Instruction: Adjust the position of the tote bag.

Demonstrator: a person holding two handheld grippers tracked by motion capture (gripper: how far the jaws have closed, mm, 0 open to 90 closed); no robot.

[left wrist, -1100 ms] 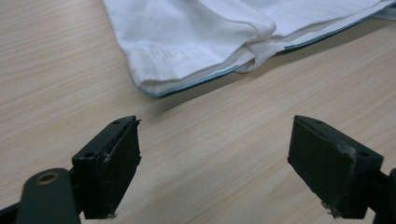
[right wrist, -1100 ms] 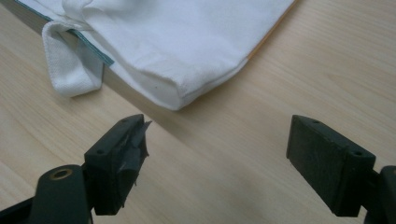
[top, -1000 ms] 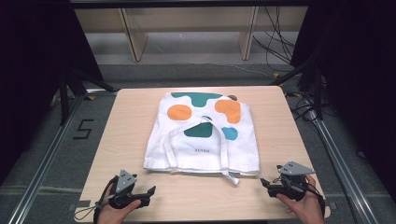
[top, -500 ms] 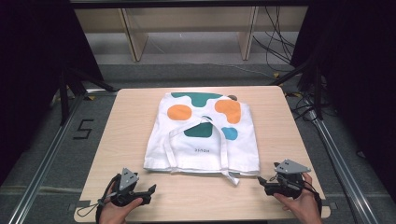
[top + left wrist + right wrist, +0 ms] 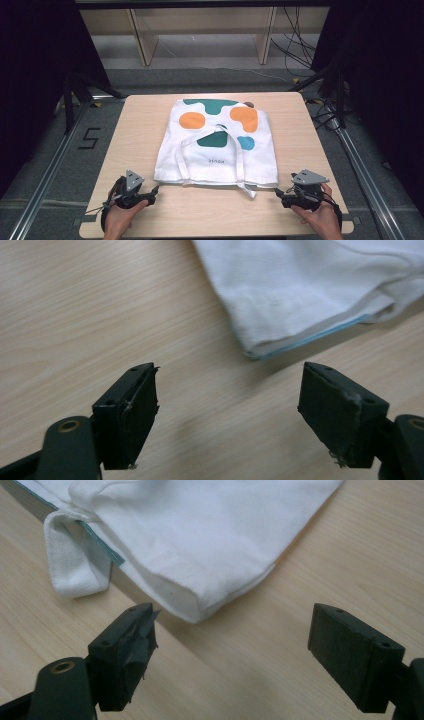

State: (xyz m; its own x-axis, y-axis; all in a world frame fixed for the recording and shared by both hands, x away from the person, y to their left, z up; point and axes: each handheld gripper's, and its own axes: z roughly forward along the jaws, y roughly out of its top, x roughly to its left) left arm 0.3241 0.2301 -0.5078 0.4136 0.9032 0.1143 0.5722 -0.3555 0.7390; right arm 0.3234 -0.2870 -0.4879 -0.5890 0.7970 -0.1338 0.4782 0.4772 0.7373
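A white tote bag (image 5: 217, 145) with orange, green and blue patches lies flat on the wooden table (image 5: 135, 130), handles toward me. My left gripper (image 5: 152, 192) lies low at the near left, just short of the bag's near left corner (image 5: 280, 305). Its jaws (image 5: 230, 390) have just been closing a little; they are open, with bare wood between them. My right gripper (image 5: 277, 192) rests at the near right, open (image 5: 232, 630), facing the bag's near right corner (image 5: 210, 545). A folded strap end (image 5: 75, 565) lies to the left of that corner.
Bare table runs along both sides of the bag and in a narrow strip at the front edge. Wooden shelf legs (image 5: 142, 42) stand behind the table. Cables (image 5: 300, 50) trail on the floor at the back right. Metal rails (image 5: 45, 175) flank the table.
My left gripper has slid forward toward the bag's near left corner. The right gripper has barely moved, and the bag lies as before.
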